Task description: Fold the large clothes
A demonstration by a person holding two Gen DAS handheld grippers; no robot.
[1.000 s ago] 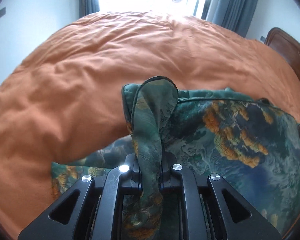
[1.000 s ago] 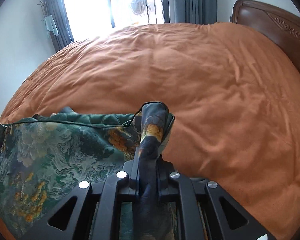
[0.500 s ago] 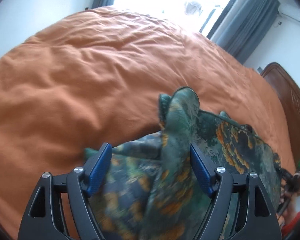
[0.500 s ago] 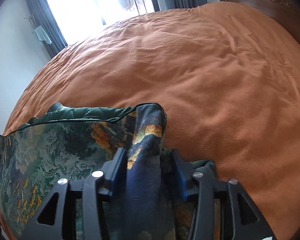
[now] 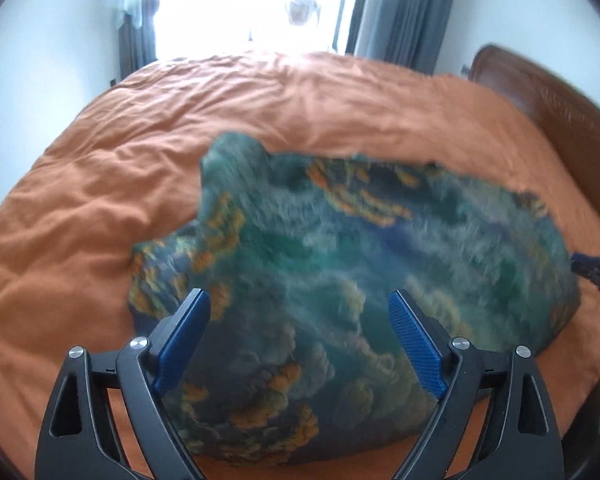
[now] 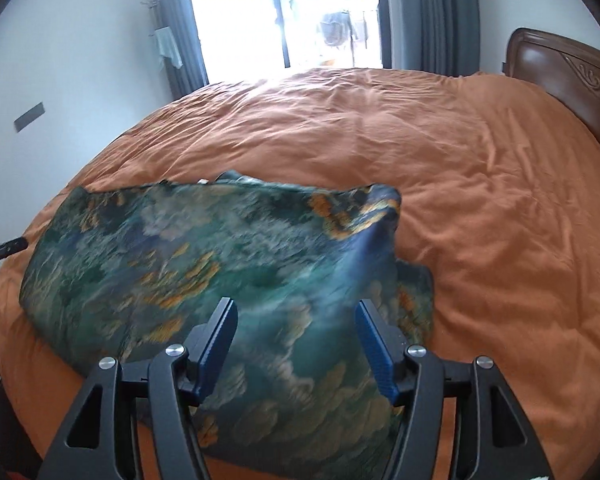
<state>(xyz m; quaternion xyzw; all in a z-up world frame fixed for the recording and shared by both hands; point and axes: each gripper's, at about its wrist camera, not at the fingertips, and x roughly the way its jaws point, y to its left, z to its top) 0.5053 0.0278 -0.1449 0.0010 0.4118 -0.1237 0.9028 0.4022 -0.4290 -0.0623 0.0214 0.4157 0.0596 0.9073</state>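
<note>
Each wrist camera is looking forward and steeply downward along its own gripper's fingers, from close above the bed (image 5: 100,184). The left view is facing the window (image 5: 220,0) with the headboard (image 5: 560,120) at its right edge; the right view is facing likewise. Both are sharing the patterned garment (image 6: 220,248), orange cover and window.

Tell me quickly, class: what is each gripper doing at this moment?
Left gripper: open, jaws just opened, holding nothing; patterned garment lies beyond.
Right gripper: open, jaws just opened, holding nothing.
</note>
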